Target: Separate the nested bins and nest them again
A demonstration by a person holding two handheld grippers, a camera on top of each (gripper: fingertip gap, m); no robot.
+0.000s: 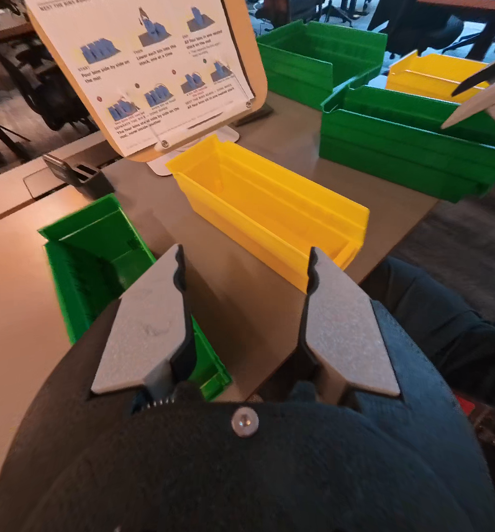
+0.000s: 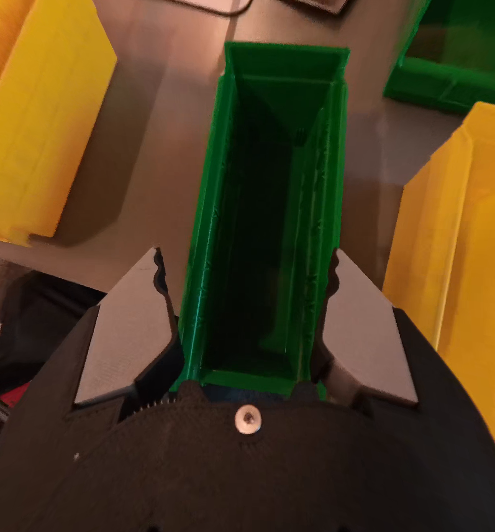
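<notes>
- Grey-brown tabletop (image 1: 283,161) carried the bins; chairs and desks stood blurred behind.
- Narrow green bin (image 1: 88,259), far left, single, near end hidden by the left gripper (image 1: 246,267), whose jaws were spread over bare table, holding nothing.
- Narrow yellow bin (image 1: 269,213), centre, single.
- Instruction card on stand (image 1: 142,72), behind it.
- Wide green bins (image 1: 407,155), right, apparently nested; count unclear.
- Right gripper (image 2: 246,276) straddled a green bin (image 2: 269,201), jaws beside its long walls; contact unclear.
- Judged light, stiff, slick plastic; best taken by a wall rim.
</notes>
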